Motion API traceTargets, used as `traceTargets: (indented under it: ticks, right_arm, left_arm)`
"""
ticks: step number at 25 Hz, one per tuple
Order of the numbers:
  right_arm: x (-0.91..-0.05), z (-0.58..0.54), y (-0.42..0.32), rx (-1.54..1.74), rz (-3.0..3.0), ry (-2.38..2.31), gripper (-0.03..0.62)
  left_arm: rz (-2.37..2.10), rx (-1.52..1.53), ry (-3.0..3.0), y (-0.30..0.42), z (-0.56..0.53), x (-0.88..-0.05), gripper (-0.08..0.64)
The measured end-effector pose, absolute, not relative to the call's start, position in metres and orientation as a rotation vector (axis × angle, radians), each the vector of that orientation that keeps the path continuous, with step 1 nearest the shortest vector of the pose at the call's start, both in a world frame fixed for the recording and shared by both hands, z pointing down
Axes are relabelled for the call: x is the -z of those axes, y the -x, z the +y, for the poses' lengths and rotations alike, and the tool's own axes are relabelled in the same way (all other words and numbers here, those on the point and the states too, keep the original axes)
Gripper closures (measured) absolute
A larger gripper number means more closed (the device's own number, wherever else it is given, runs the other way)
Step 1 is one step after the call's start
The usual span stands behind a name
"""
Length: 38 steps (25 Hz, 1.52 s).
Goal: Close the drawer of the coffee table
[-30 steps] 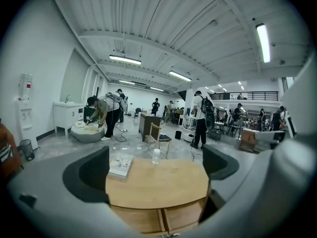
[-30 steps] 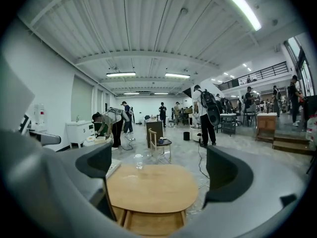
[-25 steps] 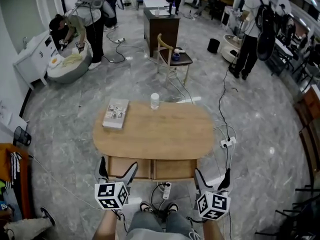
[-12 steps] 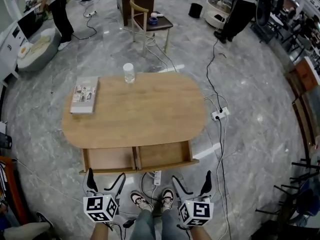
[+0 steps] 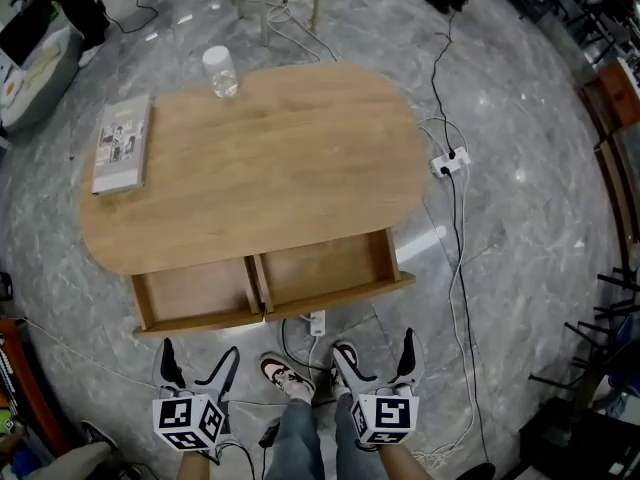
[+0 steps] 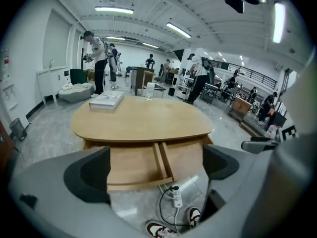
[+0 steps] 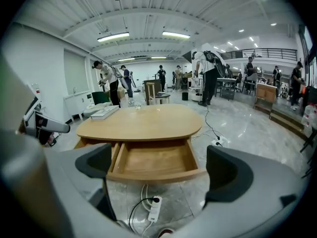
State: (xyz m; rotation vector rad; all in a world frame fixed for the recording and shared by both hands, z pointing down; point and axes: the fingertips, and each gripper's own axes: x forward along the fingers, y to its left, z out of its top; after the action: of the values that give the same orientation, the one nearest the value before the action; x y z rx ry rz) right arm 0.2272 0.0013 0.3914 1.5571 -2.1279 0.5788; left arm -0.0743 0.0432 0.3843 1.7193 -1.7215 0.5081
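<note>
Drawer (image 5: 320,273) juts wide open from under the oval wooden table (image 5: 250,168), toward me. It looks like stiff, light wood, so I'd push flat on its front board (image 5: 285,313). My left hand-held gripper (image 5: 198,363) and right hand-held gripper (image 5: 375,358) hover short of it, jaws apart and empty.

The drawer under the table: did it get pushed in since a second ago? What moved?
No, the drawer is out about as far as before. The head view tipped further down, so the coffee table looks bigger. The left gripper and right gripper overlapped the drawer front earlier; now bare floor shows between. Both stay open and empty. The book and cup kept their places.
</note>
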Motion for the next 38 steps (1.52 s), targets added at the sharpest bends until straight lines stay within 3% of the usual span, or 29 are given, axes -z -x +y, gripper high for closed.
traceTargets:
  ticks: [15,22,38]
  right_arm:
    - [-0.527,-0.001,-0.208,-0.384,-2.242,-1.469,0.005]
    - [-0.594,-0.006,-0.216,-0.492,-2.189,-1.448,0.005]
    - [-0.634,-0.025,-0.202,-0.488,-2.244,-1.347,0.005]
  left_arm:
    - [-1.704,-0.635,-1.699,0.075,0.046,-0.434,-0.014]
    - [-1.715,-0.617,-1.652,0.068,0.045,-0.458,-0.014]
    - [-1.695,-0.627,-1.616,0.054,0.038,-0.488,-0.012]
